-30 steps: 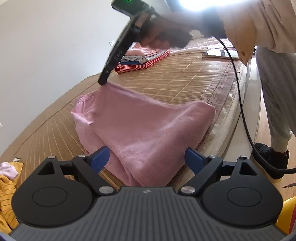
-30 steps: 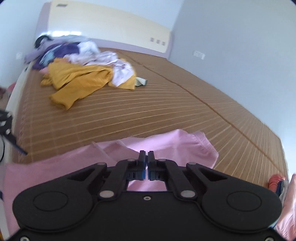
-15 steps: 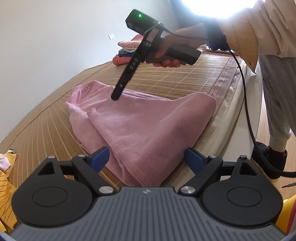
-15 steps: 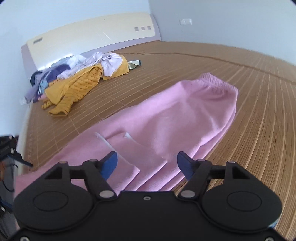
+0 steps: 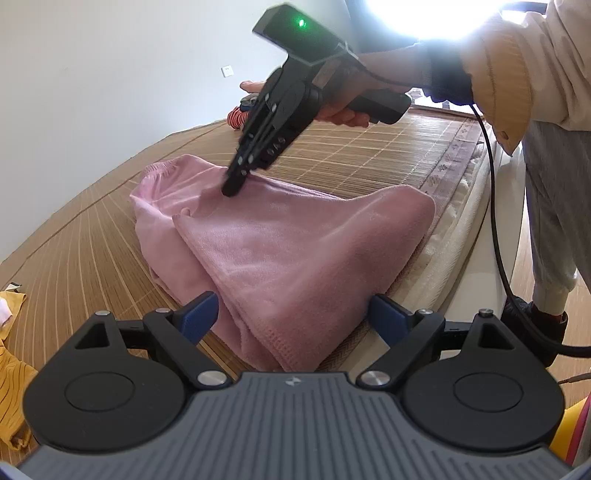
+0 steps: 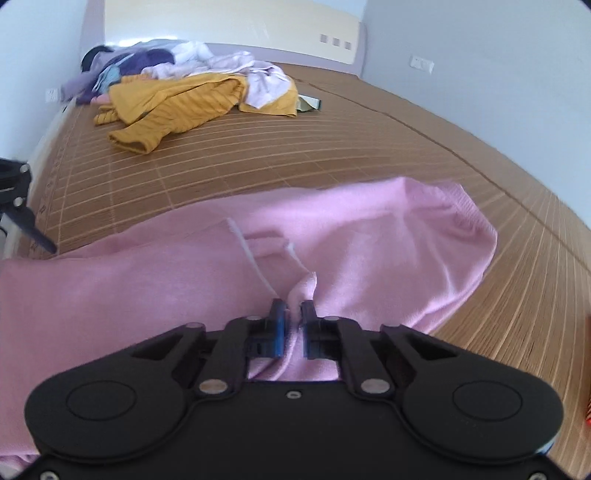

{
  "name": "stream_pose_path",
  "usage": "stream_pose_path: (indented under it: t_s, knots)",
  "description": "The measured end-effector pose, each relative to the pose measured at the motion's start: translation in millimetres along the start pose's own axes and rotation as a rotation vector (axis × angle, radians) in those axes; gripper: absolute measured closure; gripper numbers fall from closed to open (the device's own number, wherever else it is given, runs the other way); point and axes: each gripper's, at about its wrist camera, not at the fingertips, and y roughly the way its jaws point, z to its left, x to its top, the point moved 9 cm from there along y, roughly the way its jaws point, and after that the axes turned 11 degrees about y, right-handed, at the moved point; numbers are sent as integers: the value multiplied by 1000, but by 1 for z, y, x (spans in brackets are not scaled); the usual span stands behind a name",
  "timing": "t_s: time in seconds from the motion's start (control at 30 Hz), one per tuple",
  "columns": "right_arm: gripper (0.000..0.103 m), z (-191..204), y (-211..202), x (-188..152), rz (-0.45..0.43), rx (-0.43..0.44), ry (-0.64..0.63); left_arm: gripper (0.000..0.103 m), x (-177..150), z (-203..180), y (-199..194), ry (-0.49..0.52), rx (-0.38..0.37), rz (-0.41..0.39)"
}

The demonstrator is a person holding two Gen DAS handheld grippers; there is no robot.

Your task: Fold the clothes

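Observation:
A pink garment (image 5: 280, 251) lies partly folded on the bamboo mat (image 5: 369, 155) near the bed's edge. My left gripper (image 5: 291, 314) is open, its blue pads on either side of the garment's near hem, not gripping it. My right gripper (image 6: 293, 314) is shut on a pinched fold of the pink garment (image 6: 369, 236) near its middle. In the left wrist view the right gripper (image 5: 232, 190) presses its tips into the cloth near the elastic waistband (image 5: 155, 173).
A heap of unfolded clothes with a mustard sweater (image 6: 177, 107) lies by the headboard (image 6: 229, 22). A folded stack (image 5: 240, 112) sits at the far end. The person's legs (image 5: 554, 221) and a cable (image 5: 495, 221) are beside the bed edge.
My right gripper opened over the garment, came down and shut on a fold of it. My left gripper stayed open at the near hem.

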Motion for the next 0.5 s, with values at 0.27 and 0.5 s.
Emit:
stream_pose_path:
  t_s: [0.27, 0.5]
  knots:
    - [94, -7, -41, 55, -169, -75, -30, 11, 13, 9, -6, 50, 35, 8]
    - [94, -70, -19, 108, -211, -126, 35, 11, 36, 42, 6, 82, 55, 8]
